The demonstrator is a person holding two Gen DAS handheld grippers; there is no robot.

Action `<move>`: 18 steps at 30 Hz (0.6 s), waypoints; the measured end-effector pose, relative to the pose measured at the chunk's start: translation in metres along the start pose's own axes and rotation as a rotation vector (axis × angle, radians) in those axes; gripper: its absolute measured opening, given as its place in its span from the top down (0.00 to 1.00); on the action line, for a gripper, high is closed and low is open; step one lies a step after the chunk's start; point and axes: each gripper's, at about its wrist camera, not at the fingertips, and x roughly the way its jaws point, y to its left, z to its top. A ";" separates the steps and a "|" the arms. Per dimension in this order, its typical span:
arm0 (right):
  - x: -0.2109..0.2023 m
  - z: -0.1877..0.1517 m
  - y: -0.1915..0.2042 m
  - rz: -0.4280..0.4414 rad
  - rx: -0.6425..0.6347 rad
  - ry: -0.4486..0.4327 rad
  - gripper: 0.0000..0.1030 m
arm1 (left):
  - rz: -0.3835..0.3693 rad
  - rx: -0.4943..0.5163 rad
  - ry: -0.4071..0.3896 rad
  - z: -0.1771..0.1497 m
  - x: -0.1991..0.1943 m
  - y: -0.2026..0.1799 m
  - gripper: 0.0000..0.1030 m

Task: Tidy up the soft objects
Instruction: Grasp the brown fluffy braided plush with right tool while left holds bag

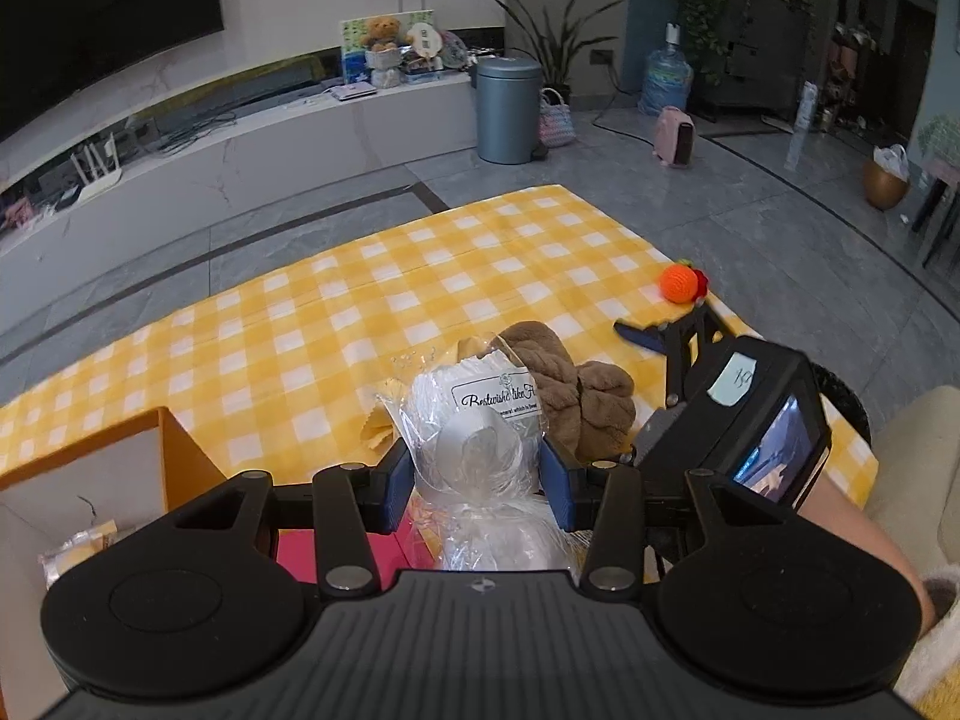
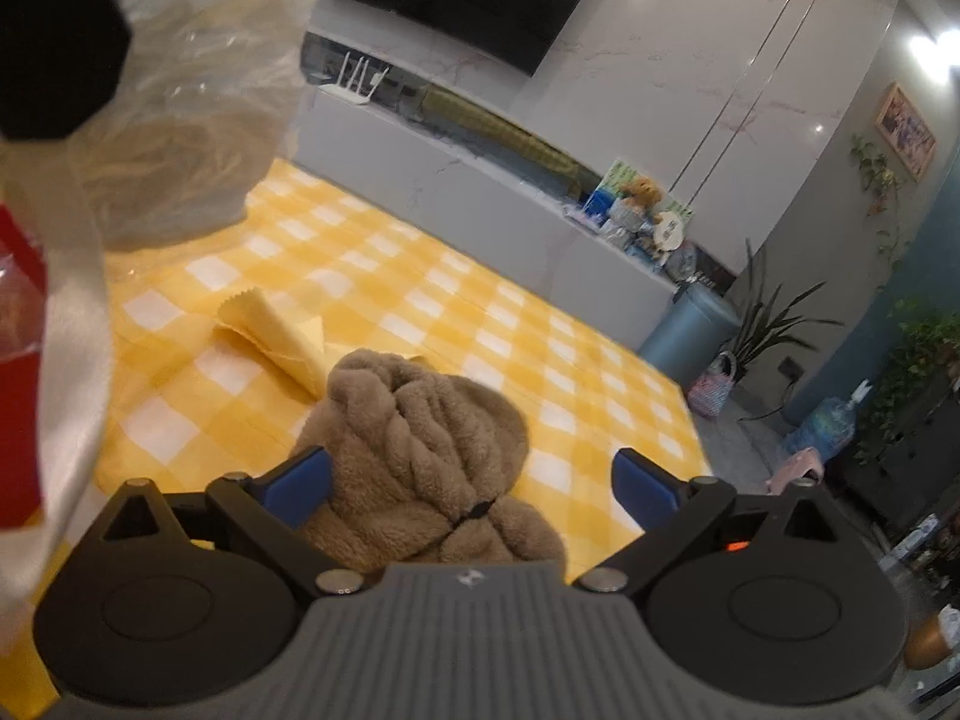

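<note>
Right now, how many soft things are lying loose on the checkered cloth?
3: a brown fuzzy towel between the open right gripper fingers, a yellow cloth just beyond it, and an orange knitted ball near the far edge. More may hide behind the bag held by the left gripper.

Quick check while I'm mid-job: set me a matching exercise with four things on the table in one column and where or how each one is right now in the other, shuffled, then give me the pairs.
Things:
1. clear plastic packet
2. brown fluffy towel
3. orange crochet ball
4. yellow cloth

States:
A. lying crumpled on the checked tablecloth, just beyond the towel
B. near the far right edge of the table, touched by neither tool
C. clamped between the left tool pads
D. between the wide-open pads of the right tool, not gripped

Pairs: 1-C, 2-D, 3-B, 4-A
</note>
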 end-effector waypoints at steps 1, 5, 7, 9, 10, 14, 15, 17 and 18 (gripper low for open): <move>0.002 0.000 0.001 0.004 0.004 0.014 0.13 | -0.002 -0.008 0.005 0.001 0.001 0.001 0.51; 0.001 0.000 0.004 0.025 0.010 0.030 0.29 | 0.001 -0.003 0.010 0.000 -0.002 0.003 0.51; 0.000 0.001 0.001 0.050 0.046 0.048 0.39 | 0.003 -0.002 0.012 0.000 -0.003 0.002 0.51; 0.001 0.001 -0.004 0.099 0.099 0.058 0.56 | 0.006 -0.002 0.012 0.000 -0.003 0.001 0.51; 0.001 0.001 -0.005 0.115 0.112 0.061 0.59 | 0.007 0.000 0.012 -0.001 -0.004 0.000 0.51; -0.003 0.002 -0.011 0.133 0.166 0.061 0.77 | 0.012 0.020 0.031 -0.004 0.000 -0.005 0.51; -0.006 0.002 -0.016 0.150 0.207 0.048 0.96 | 0.010 0.022 0.040 -0.004 0.001 -0.005 0.51; -0.013 0.003 -0.029 0.151 0.278 0.025 1.00 | 0.009 0.017 0.047 -0.004 0.002 -0.004 0.51; -0.018 0.003 -0.036 0.153 0.309 0.014 1.00 | 0.011 0.012 0.047 -0.003 0.002 -0.003 0.51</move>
